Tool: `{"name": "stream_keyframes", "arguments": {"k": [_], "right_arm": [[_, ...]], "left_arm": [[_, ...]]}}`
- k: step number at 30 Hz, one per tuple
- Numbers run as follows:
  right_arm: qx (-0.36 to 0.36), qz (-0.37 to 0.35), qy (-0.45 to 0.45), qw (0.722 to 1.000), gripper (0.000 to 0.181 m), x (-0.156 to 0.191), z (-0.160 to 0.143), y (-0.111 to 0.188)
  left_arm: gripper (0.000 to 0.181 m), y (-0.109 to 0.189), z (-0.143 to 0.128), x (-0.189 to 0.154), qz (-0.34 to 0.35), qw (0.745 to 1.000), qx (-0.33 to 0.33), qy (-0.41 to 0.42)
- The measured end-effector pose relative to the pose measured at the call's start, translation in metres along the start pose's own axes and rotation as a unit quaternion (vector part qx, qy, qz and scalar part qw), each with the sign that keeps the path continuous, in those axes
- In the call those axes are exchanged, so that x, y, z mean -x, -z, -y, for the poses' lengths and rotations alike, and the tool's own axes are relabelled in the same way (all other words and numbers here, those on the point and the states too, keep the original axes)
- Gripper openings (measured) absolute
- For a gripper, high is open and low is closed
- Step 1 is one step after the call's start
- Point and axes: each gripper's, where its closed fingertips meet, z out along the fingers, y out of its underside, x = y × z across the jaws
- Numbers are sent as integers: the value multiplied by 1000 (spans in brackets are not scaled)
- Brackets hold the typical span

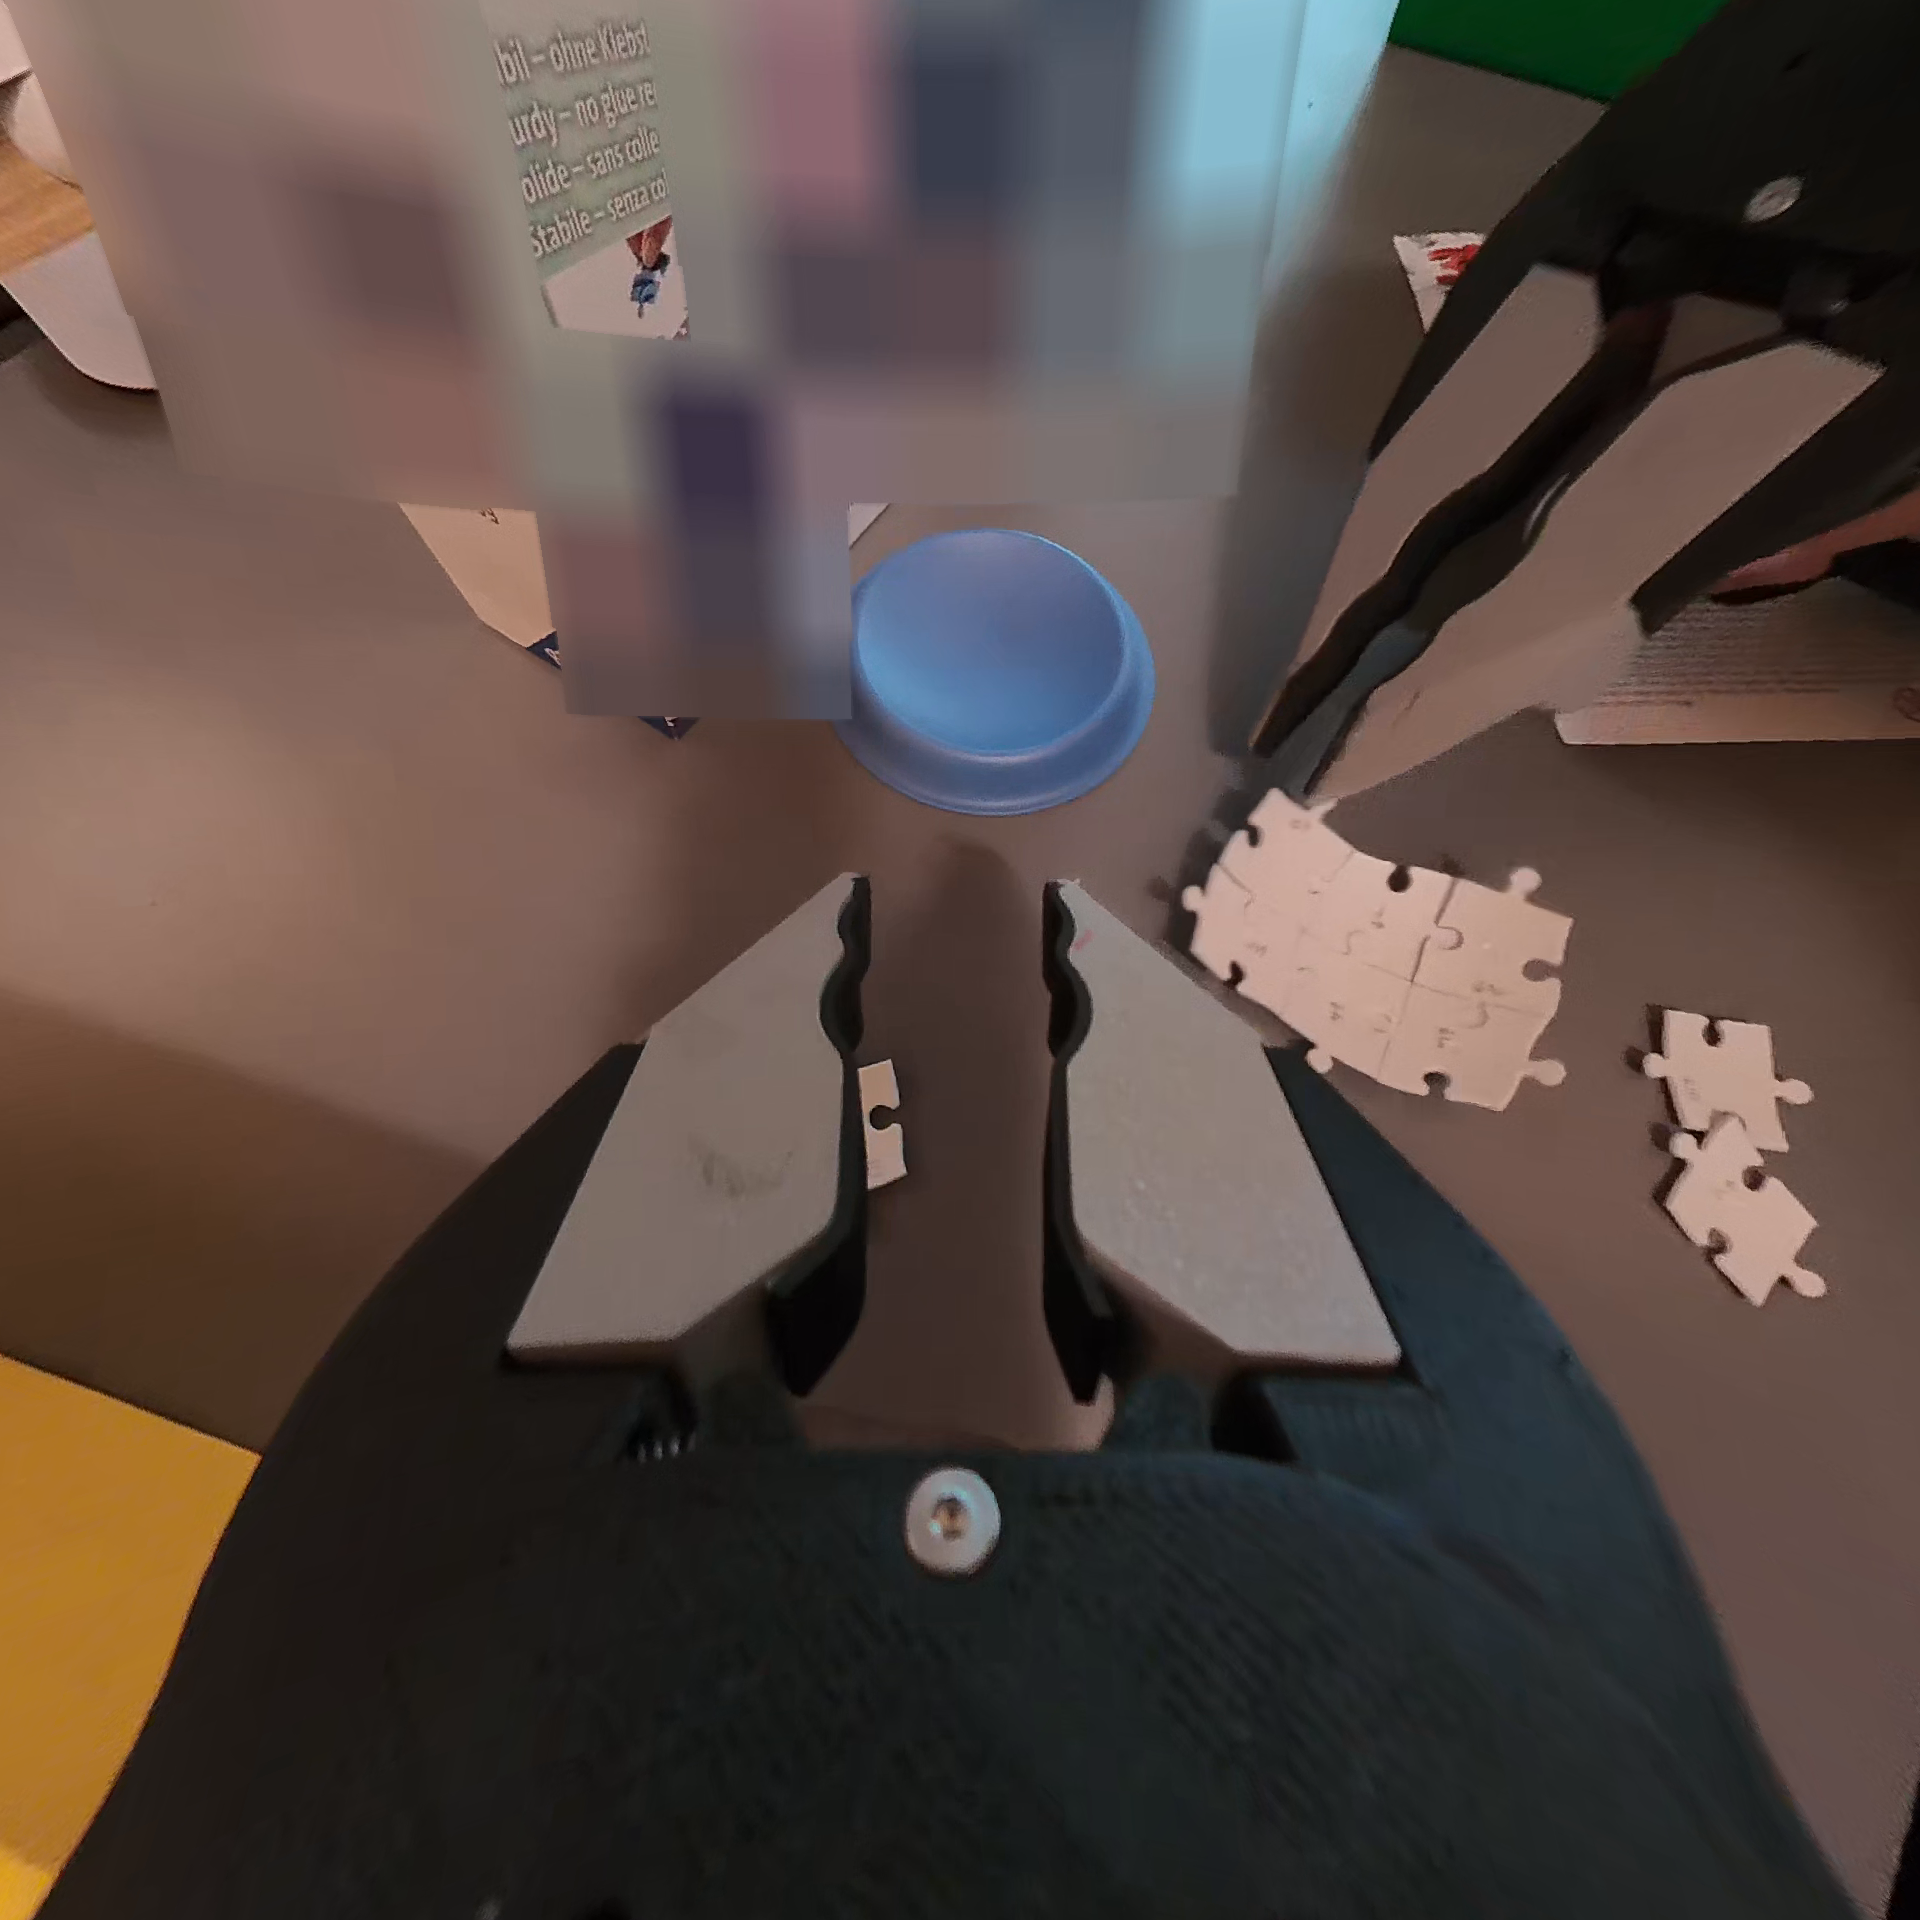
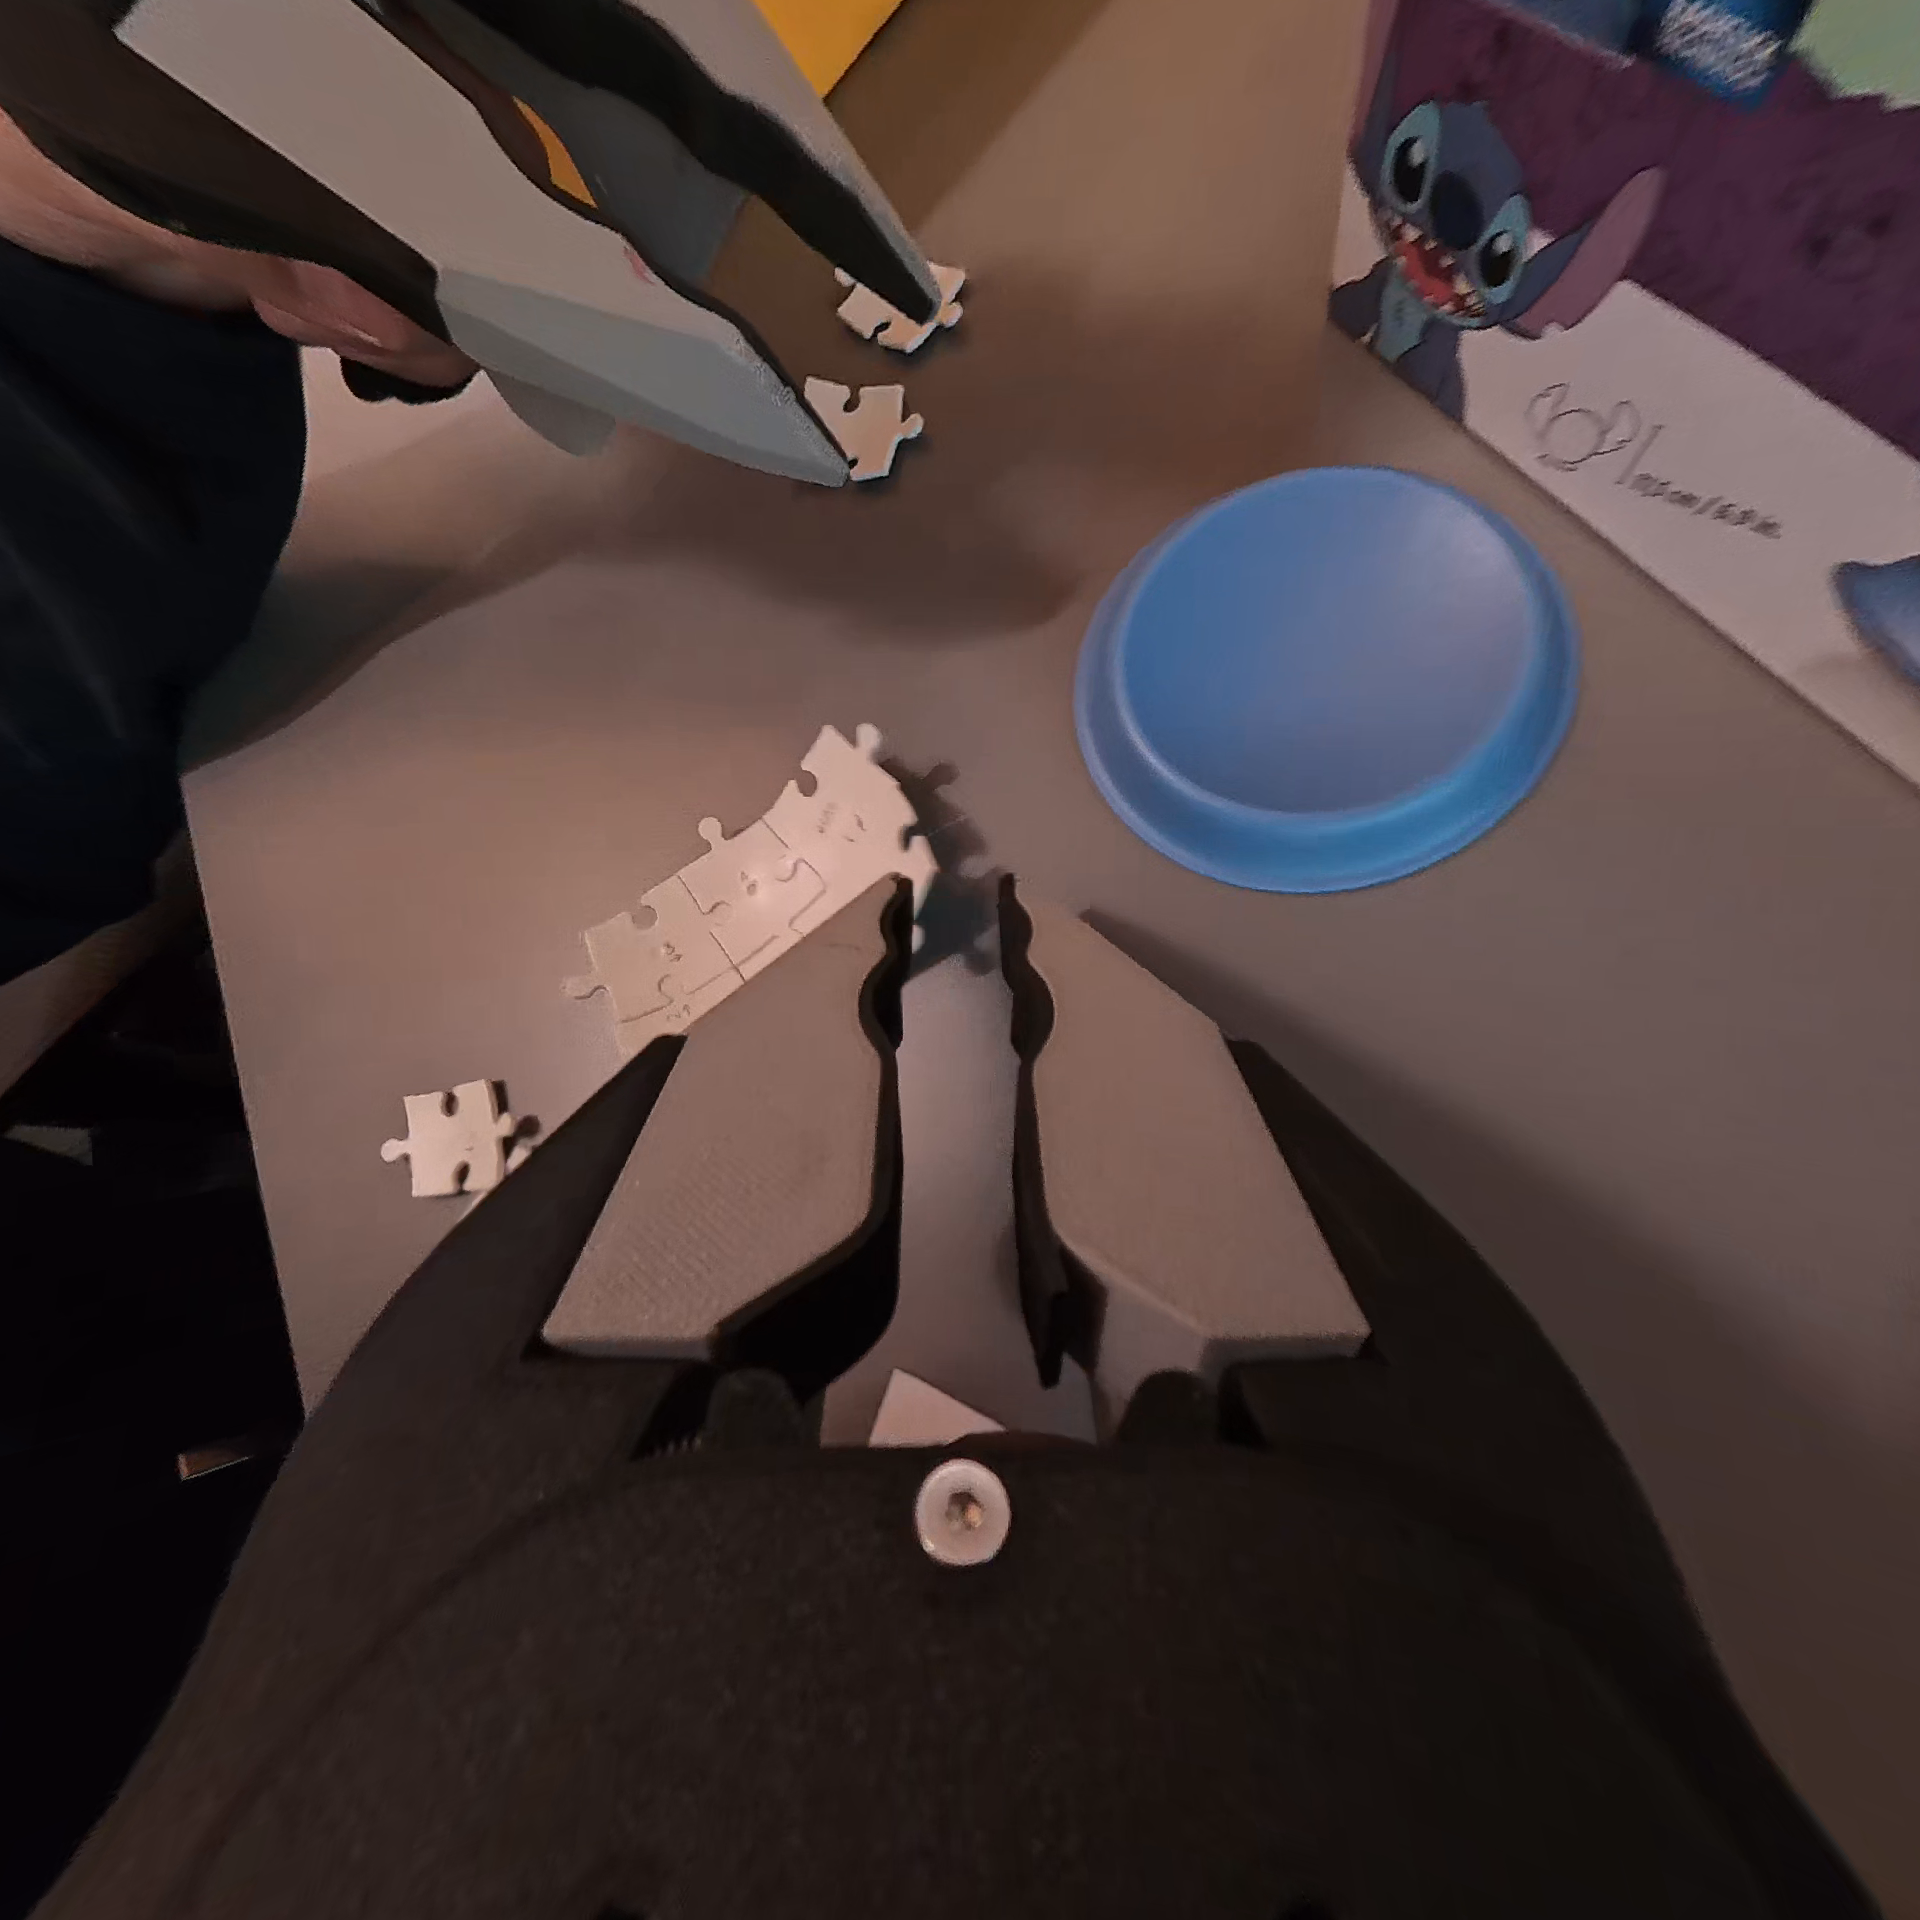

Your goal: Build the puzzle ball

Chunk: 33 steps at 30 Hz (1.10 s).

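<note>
Left wrist view: the left gripper (image 1: 956, 894) hovers low, jaws parted and empty over the grey table (image 1: 312, 831). Blue stand (image 1: 1000, 665) just above centre; the joined puzzle section (image 1: 1382, 961) lies centre right, two loose pieces (image 1: 1730, 1143) beyond.

Right wrist view: the right gripper (image 2: 954, 896), jaws slightly apart, holding nothing, tips at the section's (image 2: 748, 894) edge. Stand (image 2: 1330, 675) upper right.

The box (image 1: 587, 166) has lines of print on its side. A paper sheet (image 1: 1745, 675) has tiny print. The joined pieces (image 1: 1382, 945) carry small marks, too blurry to read.
</note>
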Motion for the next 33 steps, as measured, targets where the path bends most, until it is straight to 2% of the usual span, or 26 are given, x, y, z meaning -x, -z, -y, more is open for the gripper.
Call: {"name": "stream_keyframes", "arguments": {"k": [3,6,9,11,14,17,21,26,28,30,33], "right_arm": [[-17,-8,13,1000,19,2,4,16],[-28,12,61,998,19,26,6,32],[2,25,127,992,17,56,-9,38],[21,34,152,988,17,72,-23,37],[32,66,165,984,18,97,-40,37],[43,104,190,975,18,124,-59,32],[56,114,197,972,26,137,-71,16],[80,69,204,973,18,131,-81,5],[75,68,197,975,18,135,-82,5],[67,62,187,978,17,136,-82,4],[61,60,162,983,14,137,-82,5]], "left_arm": [[31,-1,-1,0,-2,1000,1,4],[30,1,-2,-5,-16,1000,5,-3],[29,9,-14,-41,-96,992,33,-71],[29,22,-17,-65,-135,980,26,-141],[31,53,-22,-121,-243,947,-20,-212],[35,69,-47,-162,-275,918,-4,-287],[39,65,-73,-184,-228,910,34,-344],[35,51,-63,-181,-127,935,-7,-330],[33,47,-67,-180,-97,936,-2,-338],[28,44,-75,-182,-73,920,2,-386],[17,40,-71,-176,-5,884,-13,-467]]}}
